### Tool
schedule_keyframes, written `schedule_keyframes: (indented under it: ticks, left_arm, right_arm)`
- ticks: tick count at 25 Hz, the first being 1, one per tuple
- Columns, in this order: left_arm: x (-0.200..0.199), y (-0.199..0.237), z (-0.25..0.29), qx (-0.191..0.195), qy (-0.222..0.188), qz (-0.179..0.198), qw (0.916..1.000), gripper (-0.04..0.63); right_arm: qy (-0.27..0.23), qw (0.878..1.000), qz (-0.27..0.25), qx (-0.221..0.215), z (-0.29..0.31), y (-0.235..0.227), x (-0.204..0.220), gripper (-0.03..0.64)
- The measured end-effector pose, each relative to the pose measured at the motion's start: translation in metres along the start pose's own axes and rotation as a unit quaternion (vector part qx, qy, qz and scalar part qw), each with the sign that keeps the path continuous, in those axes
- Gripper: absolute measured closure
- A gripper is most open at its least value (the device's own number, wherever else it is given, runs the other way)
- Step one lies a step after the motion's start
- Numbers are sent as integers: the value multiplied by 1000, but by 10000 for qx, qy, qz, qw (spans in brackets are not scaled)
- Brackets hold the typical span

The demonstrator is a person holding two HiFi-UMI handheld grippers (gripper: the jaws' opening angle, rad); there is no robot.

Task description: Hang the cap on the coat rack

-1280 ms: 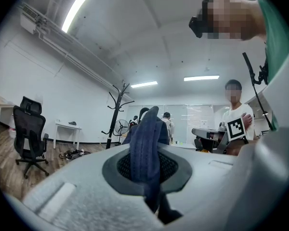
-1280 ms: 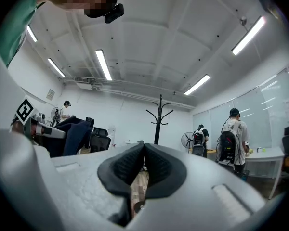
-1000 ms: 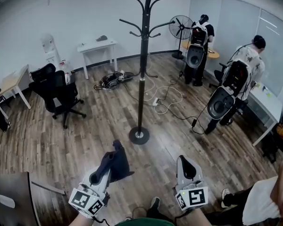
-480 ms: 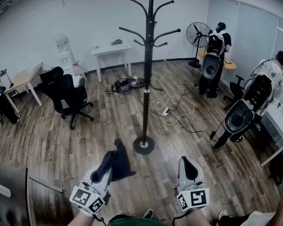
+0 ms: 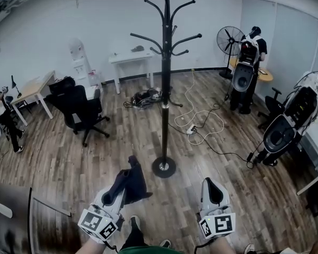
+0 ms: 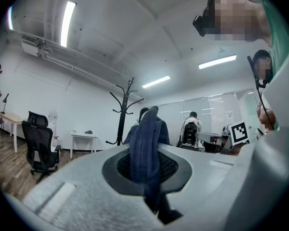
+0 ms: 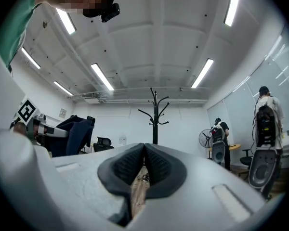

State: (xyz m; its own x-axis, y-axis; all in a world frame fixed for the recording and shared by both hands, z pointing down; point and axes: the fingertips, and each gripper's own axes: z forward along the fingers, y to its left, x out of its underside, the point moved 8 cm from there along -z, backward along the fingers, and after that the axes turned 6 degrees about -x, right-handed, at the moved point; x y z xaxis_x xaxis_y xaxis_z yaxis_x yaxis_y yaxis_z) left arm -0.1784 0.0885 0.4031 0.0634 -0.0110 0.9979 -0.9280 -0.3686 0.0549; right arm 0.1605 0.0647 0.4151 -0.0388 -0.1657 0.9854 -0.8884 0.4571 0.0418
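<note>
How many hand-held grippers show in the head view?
2: the left hand-held gripper, bottom left, holds the cap; the right hand-held gripper, bottom right, shut, empty. Others may be hidden.

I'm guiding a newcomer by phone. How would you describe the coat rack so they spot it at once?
Look to the middle of the wooden floor. The coat rack stands on a round base. Unlike the office chair at its left and the fan at the back right, it is a tall thin black pole with curved hooks on top.
</note>
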Motion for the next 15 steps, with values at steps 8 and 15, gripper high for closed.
schedule_keyframes:
  ticks: [8,15]
  left_arm:
    - [-12,2,33,109,-134,-71,9998,574]
    - [-28,16,80,212,-365,-248,9988,574]
  right_arm:
    - [-22,9997,-115,218,0,-21,-7,614]
    - [67,9980,-254,569,0,-39,-7,614]
